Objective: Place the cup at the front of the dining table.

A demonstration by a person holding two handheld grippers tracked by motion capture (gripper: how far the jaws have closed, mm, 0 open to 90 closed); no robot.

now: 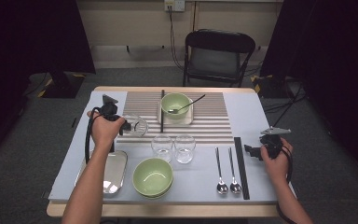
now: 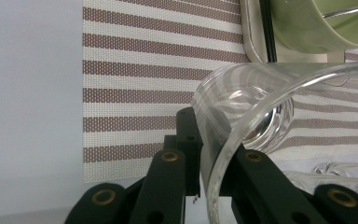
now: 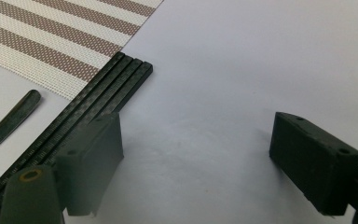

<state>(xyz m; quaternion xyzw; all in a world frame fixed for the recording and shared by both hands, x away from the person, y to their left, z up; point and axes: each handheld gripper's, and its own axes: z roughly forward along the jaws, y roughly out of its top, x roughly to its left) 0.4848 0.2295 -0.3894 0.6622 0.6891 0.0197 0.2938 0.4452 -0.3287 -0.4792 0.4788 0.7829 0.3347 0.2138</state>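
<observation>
Right now the left gripper is clamped on the rim of a clear round drinking glass: in the left gripper view one of its black fingers sits outside the glass wall, the other inside, both pressing on it. Glass is tipped, mouth toward the camera, base pointing out over the brown-and-cream striped placemat, near the mat's left edge in the high view. Right gripper hovers w/ fingers wide apart, nothing btwn them, just beside the long black carbon-weave chopsticks.

Hard to tell whether the glass touches the mat or is lifted. Its near rim is cut off by the bottom of the left gripper view. A pale green ceramic bowl is cut off at the top right there.

Desk has a light grey cover. Dark curtains on both sides of the room, grey carpet, and a black folding chair behind the desk.
</observation>
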